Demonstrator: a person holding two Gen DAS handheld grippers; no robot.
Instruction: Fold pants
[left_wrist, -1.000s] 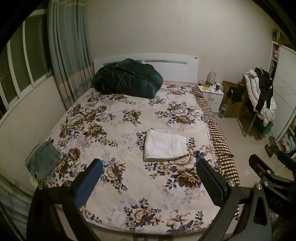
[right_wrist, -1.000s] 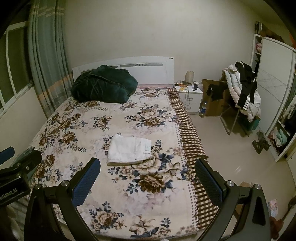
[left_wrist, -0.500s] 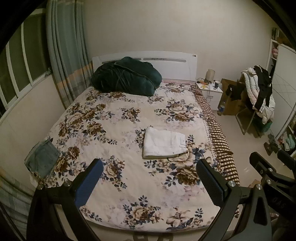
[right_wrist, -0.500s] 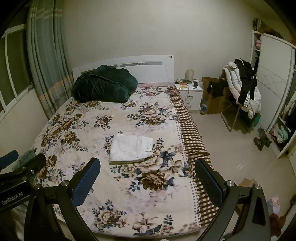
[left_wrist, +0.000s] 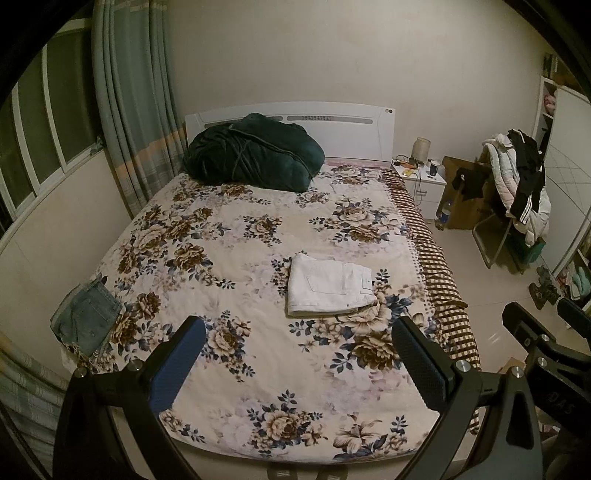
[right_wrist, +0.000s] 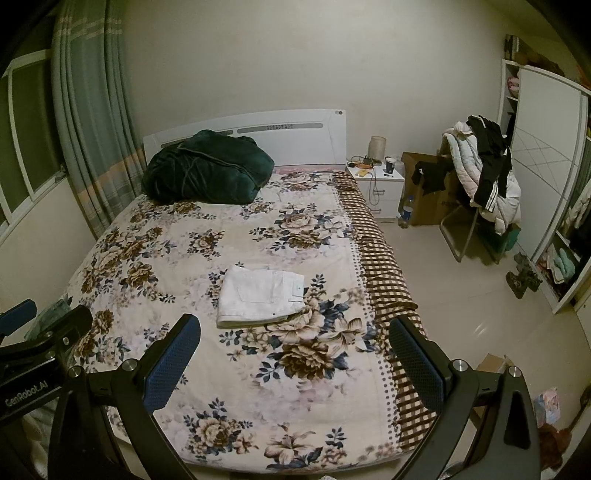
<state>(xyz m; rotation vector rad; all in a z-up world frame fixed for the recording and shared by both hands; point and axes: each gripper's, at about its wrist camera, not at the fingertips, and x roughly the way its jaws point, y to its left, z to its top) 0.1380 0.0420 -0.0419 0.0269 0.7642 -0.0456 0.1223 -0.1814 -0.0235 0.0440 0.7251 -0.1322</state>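
Note:
White pants (left_wrist: 327, 284) (right_wrist: 260, 295) lie folded into a neat rectangle on the floral bedspread (left_wrist: 240, 258), right of the bed's middle. My left gripper (left_wrist: 295, 354) hangs open above the foot of the bed, well short of the pants, nothing between its fingers. My right gripper (right_wrist: 291, 350) is also open and empty, held back at the foot of the bed. In the right wrist view the left gripper's body shows at the lower left; in the left wrist view the right gripper's body shows at the lower right.
A folded pair of blue jeans (left_wrist: 86, 319) lies at the bed's near left corner. A dark green quilt (left_wrist: 251, 158) is piled by the headboard. A white nightstand (right_wrist: 376, 186), a chair heaped with clothes (right_wrist: 487, 184) and a wardrobe stand on the right.
Both grippers have drawn back and risen a little from the bed, so the bed looks smaller. The white pants lie as before.

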